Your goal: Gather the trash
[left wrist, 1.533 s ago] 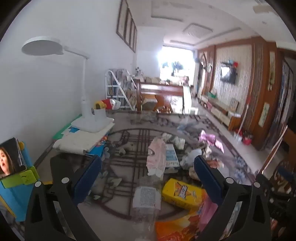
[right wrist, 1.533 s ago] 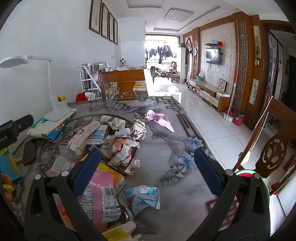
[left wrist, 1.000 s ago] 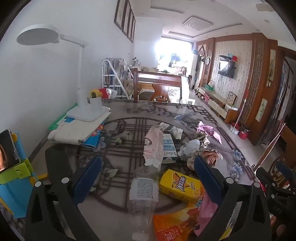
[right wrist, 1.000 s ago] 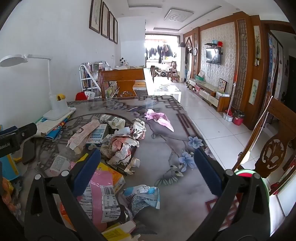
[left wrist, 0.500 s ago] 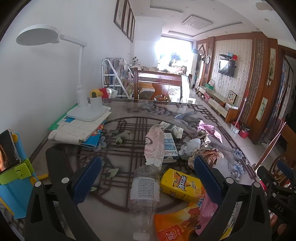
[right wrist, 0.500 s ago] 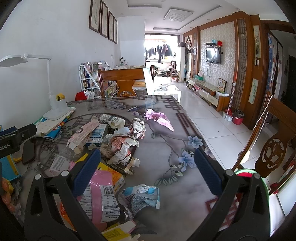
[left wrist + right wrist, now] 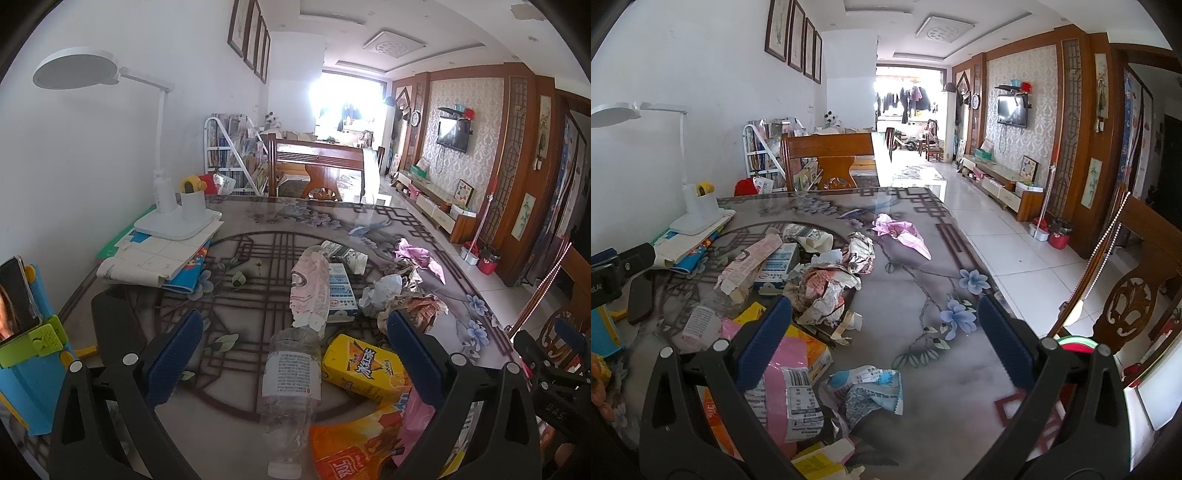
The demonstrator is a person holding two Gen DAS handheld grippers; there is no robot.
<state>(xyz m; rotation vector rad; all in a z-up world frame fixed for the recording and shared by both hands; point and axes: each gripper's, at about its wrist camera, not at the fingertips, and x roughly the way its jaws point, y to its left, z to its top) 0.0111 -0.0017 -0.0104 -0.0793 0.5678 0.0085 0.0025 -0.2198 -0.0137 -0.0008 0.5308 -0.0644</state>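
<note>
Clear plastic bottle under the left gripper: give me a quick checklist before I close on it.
1. Left gripper open: ok, the jaws stand wide with nothing between the pads.
2. Clear plastic bottle lined up: ok, it lies lengthwise between the fingers, cap toward the camera.
3. Bottle free of other trash: not ok, the yellow drink carton sits against its right side and the pink paper wrapper overlaps its far end.
4. Right gripper out of the way: ok, open and empty over the crumpled blue-and-white wrapper.
5. Trash bin: cannot tell, none in either view.
</note>
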